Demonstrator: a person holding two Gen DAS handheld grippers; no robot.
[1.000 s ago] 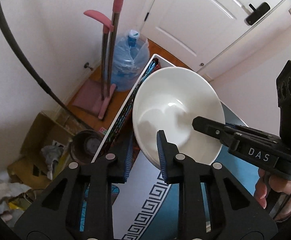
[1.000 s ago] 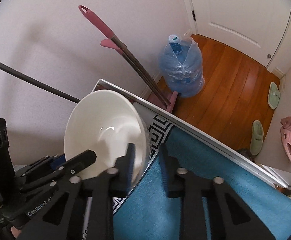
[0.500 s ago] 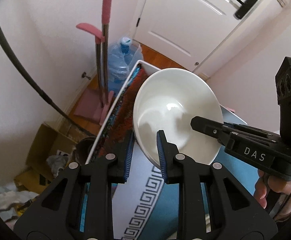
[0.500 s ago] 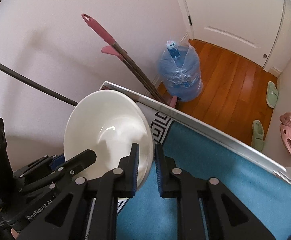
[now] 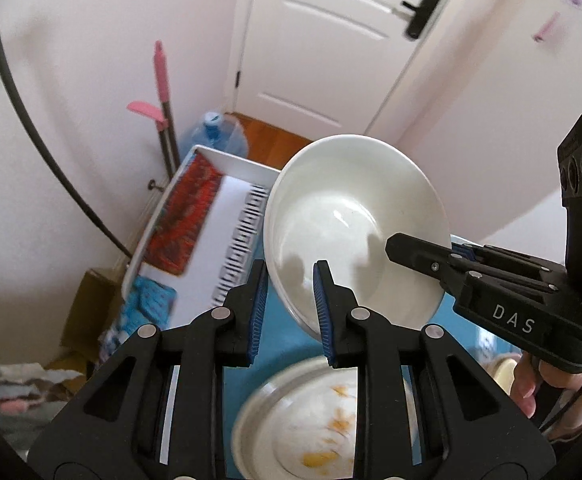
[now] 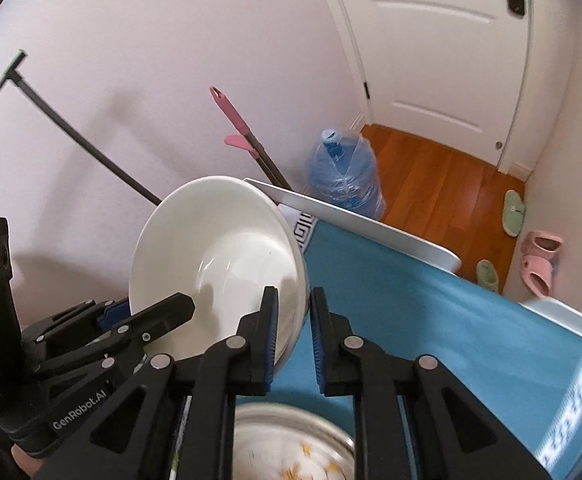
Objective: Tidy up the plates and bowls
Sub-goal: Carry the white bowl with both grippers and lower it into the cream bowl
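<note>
White, glossy and deep, the bowl (image 5: 355, 224) hangs tilted above the blue tablecloth (image 6: 431, 304), its rim pinched on 2 sides: my left gripper (image 5: 289, 304) and my right gripper (image 6: 293, 332) both angle downward, clamped on it. Below sits a round plate (image 5: 319, 432) with yellow marks; a water jug (image 6: 343, 176) stands beyond the table.

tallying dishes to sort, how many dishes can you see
2. A white bowl is held up above the table by both grippers on its rim. A plate with yellow marks lies below on the blue cloth. More may lie out of view.
</note>
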